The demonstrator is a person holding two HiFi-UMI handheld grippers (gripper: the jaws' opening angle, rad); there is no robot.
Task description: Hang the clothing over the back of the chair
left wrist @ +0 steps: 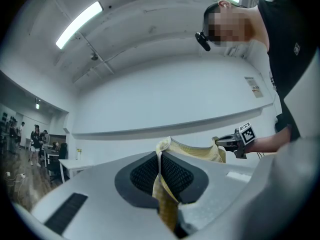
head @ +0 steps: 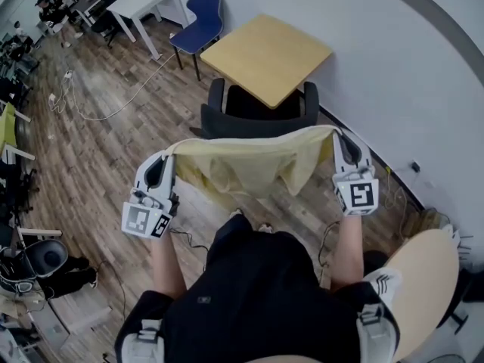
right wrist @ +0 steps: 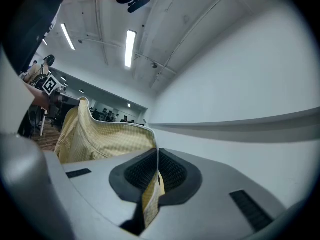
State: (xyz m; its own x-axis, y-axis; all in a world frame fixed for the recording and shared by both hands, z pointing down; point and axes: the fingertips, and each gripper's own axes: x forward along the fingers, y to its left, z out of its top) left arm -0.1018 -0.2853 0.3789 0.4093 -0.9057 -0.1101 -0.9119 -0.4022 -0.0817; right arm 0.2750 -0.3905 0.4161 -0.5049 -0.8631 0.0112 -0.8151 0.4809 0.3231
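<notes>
A pale yellow garment [head: 253, 165] hangs stretched between my two grippers, in front of me and above the floor. My left gripper [head: 168, 156] is shut on its left edge, my right gripper [head: 338, 137] is shut on its right edge. Beyond the cloth stands a black chair [head: 231, 119] with armrests, its back towards me; the garment's top edge runs just over that back. In the left gripper view the yellow fabric [left wrist: 165, 194] is pinched between the dark pads. The right gripper view shows the cloth [right wrist: 105, 136] billowing left from the closed pads.
A light wooden table [head: 266, 55] stands behind the chair against the white wall. A blue chair [head: 198, 23] and a white table [head: 145, 4] are farther back left. Cables [head: 113, 100] lie on the wooden floor. A round wooden seat [head: 423, 286] is at my right.
</notes>
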